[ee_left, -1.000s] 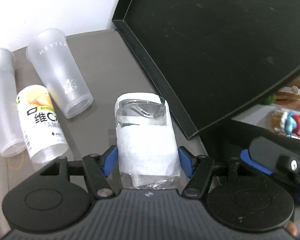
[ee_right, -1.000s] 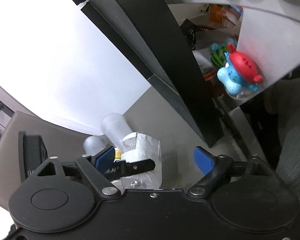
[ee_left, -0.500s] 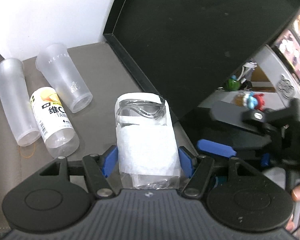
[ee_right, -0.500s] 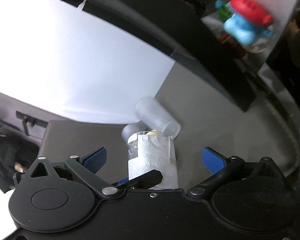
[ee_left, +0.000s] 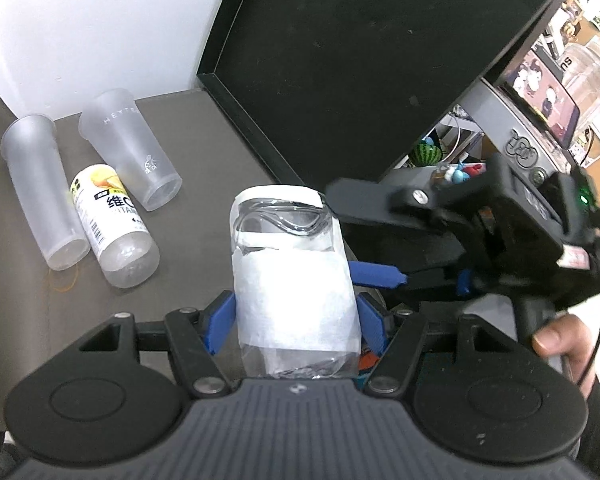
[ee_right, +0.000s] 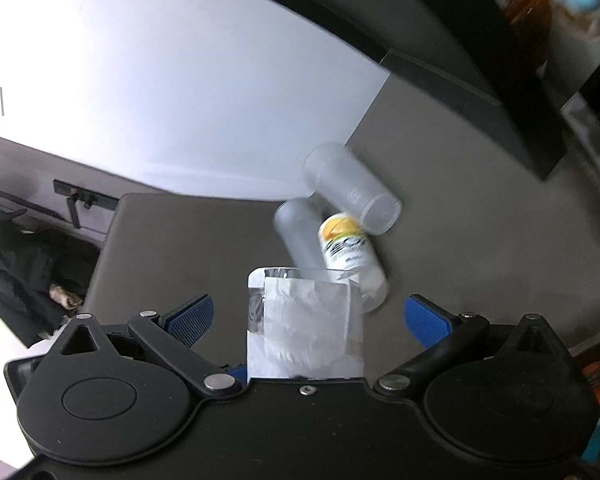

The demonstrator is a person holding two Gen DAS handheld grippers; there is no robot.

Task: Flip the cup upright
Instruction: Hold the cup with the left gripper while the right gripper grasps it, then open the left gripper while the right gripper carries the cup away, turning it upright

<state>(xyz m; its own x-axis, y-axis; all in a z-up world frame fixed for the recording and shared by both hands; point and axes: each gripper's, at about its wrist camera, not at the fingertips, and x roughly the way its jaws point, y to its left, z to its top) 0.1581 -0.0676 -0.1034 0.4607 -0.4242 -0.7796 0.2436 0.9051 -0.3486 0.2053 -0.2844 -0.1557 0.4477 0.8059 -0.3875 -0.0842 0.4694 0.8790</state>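
The left gripper (ee_left: 296,320) clamped the paper-wrapped cup (ee_left: 294,280) at mid-scene; the right gripper (ee_right: 308,320) stood wide around it. A steady squeeze seemingly suited turning it.

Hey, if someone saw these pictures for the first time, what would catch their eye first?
Probably the clear glass cup wrapped in white paper, clamped between the left gripper's blue fingers at centre. Next, the right gripper, open, with the cup between its fingers. Behind lie two frosted plastic cups and a yellow-labelled bottle on the grey table.
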